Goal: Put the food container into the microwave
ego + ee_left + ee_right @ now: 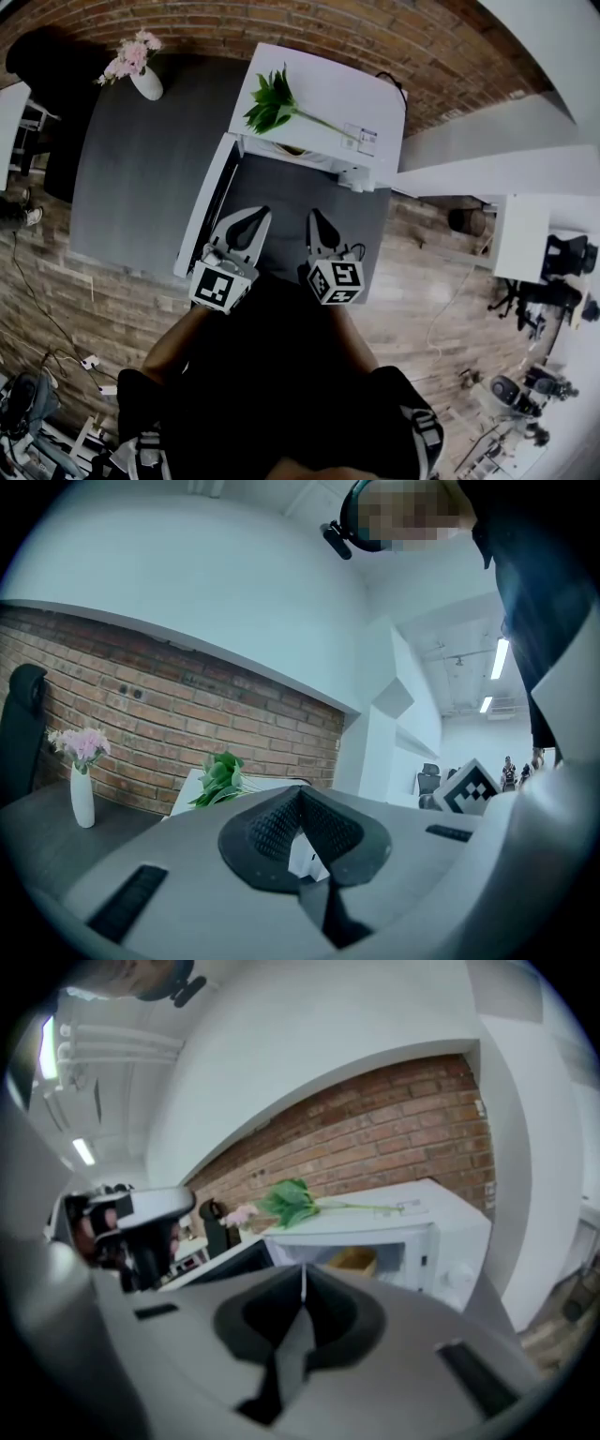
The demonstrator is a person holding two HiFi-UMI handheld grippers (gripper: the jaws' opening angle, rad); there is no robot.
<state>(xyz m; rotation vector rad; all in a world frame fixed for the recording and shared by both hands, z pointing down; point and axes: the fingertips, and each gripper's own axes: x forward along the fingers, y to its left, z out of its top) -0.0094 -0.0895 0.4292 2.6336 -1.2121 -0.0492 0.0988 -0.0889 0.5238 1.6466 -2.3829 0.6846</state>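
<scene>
The white microwave (323,94) stands with its door (202,211) swung open to the left. In the right gripper view a tan food container (354,1260) sits inside the microwave (441,1241) cavity, and a sliver of it (292,148) shows in the head view. My left gripper (261,214) and right gripper (313,216) hover side by side in front of the opening, both shut and holding nothing. The left gripper (300,794) points towards the microwave's left side. My right gripper (302,1274) faces the open cavity.
A green leafy stem (272,103) lies on top of the microwave. A white vase of pink flowers (141,75) stands on the grey table (141,178) to the left, with a black chair (47,66) behind it. A brick wall (375,37) runs behind.
</scene>
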